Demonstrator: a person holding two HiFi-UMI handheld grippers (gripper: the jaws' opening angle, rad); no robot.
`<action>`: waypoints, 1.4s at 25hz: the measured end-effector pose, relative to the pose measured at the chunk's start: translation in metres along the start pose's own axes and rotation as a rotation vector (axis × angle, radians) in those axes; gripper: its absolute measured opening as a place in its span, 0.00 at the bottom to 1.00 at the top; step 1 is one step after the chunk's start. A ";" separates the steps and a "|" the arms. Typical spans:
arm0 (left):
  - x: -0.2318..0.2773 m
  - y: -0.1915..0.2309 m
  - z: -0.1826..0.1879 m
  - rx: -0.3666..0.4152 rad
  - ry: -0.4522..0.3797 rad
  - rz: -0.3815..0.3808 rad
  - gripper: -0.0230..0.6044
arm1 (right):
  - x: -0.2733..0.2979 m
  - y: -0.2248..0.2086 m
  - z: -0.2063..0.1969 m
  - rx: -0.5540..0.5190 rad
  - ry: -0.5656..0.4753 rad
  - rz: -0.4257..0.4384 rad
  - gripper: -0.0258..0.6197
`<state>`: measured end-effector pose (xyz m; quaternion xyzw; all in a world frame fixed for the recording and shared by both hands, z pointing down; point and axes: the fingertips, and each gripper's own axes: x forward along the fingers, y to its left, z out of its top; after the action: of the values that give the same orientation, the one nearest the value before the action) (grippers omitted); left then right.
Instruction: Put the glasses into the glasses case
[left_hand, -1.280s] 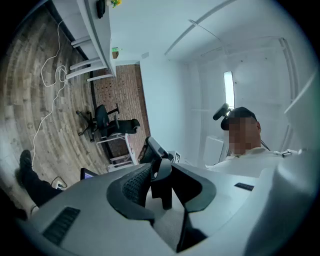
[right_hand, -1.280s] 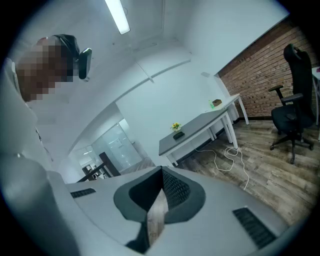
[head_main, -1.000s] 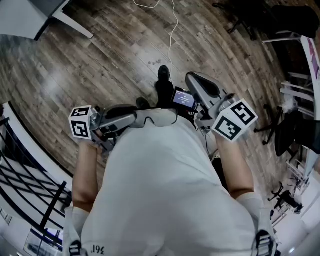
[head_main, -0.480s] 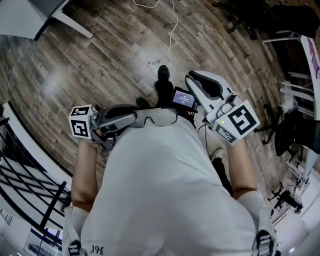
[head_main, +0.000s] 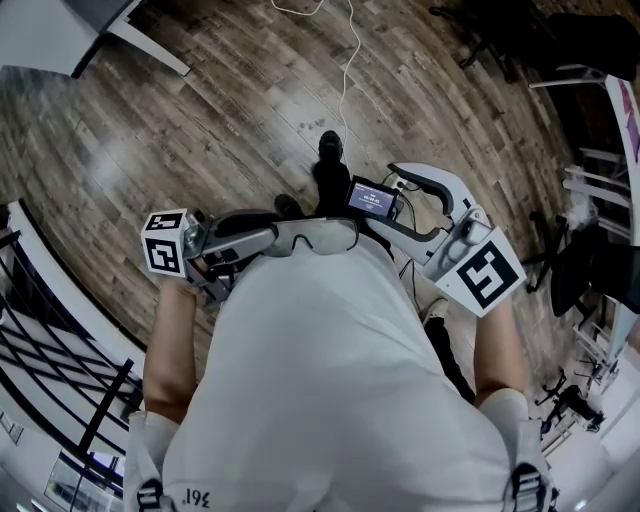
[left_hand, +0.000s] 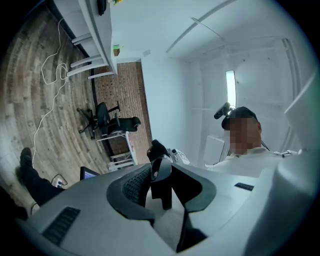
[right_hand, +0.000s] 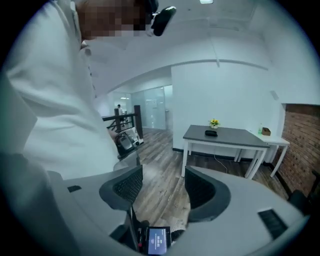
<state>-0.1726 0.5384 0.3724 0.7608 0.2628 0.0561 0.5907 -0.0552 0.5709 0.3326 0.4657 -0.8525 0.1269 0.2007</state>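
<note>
Pinching the glasses by one temple in the left tool, up in front of the chest. Opening the right tool, nothing between its jaws. Judged early: no case identifiable in any view; insertion not yet done.

It looks like an open-plan office: a wood-plank floor, plain white walls and one brick wall, and black swivel chairs. A grey worktop on white legs carries a small potted plant. Glass partitions stand further back, near a black railing.
</note>
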 end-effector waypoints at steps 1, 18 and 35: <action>0.000 0.000 0.000 -0.001 0.001 0.000 0.24 | -0.002 0.009 -0.003 -0.013 0.039 0.025 0.43; -0.011 0.004 0.007 -0.064 -0.116 -0.023 0.24 | 0.041 0.066 -0.014 -0.348 0.236 0.233 0.44; -0.012 0.006 0.016 -0.048 -0.124 0.026 0.24 | 0.060 0.068 -0.018 -0.411 0.265 0.226 0.44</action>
<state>-0.1743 0.5183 0.3760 0.7520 0.2143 0.0230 0.6230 -0.1377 0.5703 0.3744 0.2964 -0.8733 0.0327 0.3853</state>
